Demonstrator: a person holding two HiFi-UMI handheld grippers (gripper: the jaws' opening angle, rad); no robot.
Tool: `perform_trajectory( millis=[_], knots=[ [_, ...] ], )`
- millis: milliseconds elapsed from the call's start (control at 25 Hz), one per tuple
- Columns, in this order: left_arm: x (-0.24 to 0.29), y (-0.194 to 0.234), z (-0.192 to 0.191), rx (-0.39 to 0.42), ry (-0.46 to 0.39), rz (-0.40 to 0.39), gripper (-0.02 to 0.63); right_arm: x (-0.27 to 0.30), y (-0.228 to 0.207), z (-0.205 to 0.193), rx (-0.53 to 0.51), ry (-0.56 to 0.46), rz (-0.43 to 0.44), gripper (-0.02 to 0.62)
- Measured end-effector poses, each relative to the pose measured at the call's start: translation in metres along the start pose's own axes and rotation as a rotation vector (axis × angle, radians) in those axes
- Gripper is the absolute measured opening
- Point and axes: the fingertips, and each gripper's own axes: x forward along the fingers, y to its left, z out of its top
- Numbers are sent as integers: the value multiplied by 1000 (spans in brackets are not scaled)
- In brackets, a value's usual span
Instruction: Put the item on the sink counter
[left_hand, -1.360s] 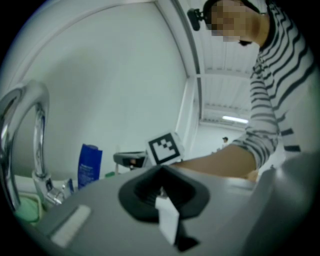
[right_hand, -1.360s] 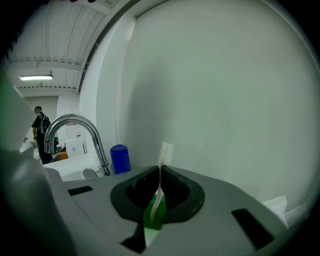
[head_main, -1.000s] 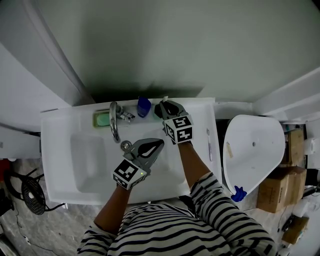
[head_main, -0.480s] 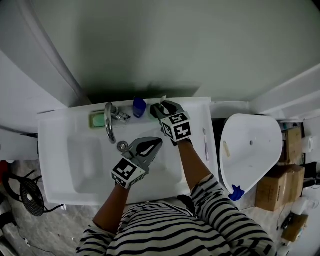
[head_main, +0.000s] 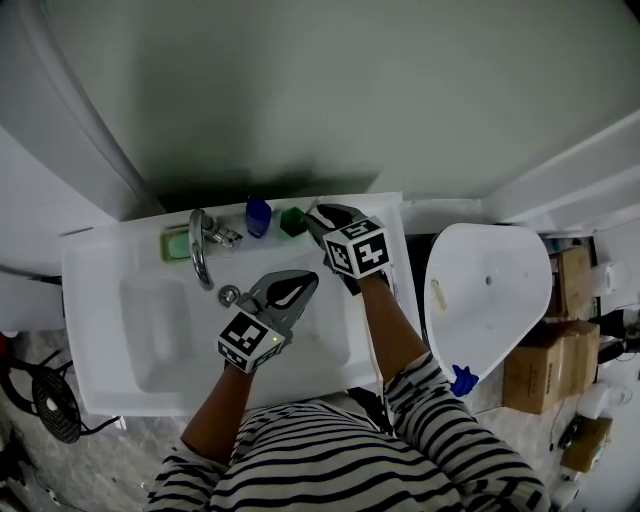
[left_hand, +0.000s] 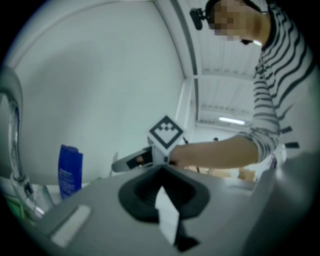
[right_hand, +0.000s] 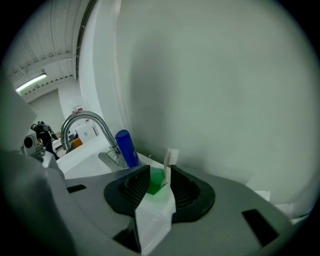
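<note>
Jaws on the left gripper (head_main: 308, 281) are pressed together with nothing between them. We see it parked level over the basin (head_main: 150, 320), on the near side, out of the play.

Now we sweep along the far ledge of the sink counter (head_main: 95, 300), left to right. First comes the green soap dish (head_main: 177, 243), then the faucet (head_main: 199, 255) arching toward us, then the blue bottle (head_main: 258, 216) standing upright. Just right of the bottle sits the green item (head_main: 292, 220), down on the ledge close to the wall.

Right beside it is the right gripper (head_main: 316, 217), angled down at the ledge. Its jaws have just been opening and now stand apart. In the right gripper view the green shows in the gap between the two pads, toward their tips. From above, the item lies just off the tips, to their left and a touch farther back. We cannot tell whether a pad brushes it, but nothing is squeezing it.

So the relation that matters is this one: the item sits straight ahead of the parted jaws, along the line they point. It looks small and blocky, with no long axis we can make out. The right hand is far nearer than the left.

We judge the placing done. What the next move calls for is a straight retreat toward the near right, back along that line. A sideways drift left could knock the item into the bottle.
</note>
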Motion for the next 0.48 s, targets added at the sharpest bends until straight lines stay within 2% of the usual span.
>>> perform_trajectory(
  millis=[160, 480],
  knots=[
    [8, -6, 1, 1, -1, -14, 6, 7, 1, -11, -36, 54, 32, 117],
    [11, -4, 0, -1, -3, -12, 6, -18, -15, -26, 3, 42, -9, 117]
  ],
)
